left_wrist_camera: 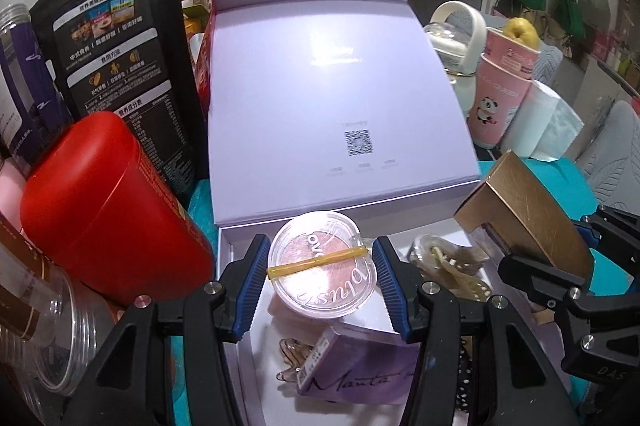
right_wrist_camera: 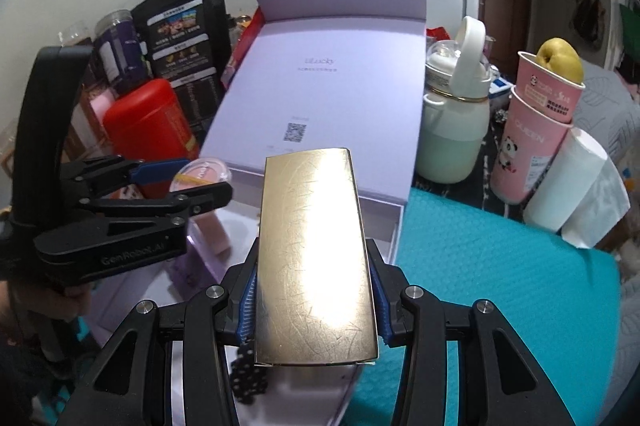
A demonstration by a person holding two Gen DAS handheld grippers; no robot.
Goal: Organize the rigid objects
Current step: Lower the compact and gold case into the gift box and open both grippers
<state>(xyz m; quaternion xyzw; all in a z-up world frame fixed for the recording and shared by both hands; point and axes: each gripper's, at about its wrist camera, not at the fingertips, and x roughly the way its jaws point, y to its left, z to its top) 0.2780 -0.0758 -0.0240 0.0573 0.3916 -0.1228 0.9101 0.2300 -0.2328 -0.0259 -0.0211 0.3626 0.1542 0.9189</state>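
One gold box clamped in right gripper fingers; left gripper fingers apart around one blush compact.

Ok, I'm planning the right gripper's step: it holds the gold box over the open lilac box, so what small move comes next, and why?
Probably lower the gold box into the bare right side of the lilac box. The right gripper is shut on it above the tray, while the left gripper stands open around the blush compact on the left.
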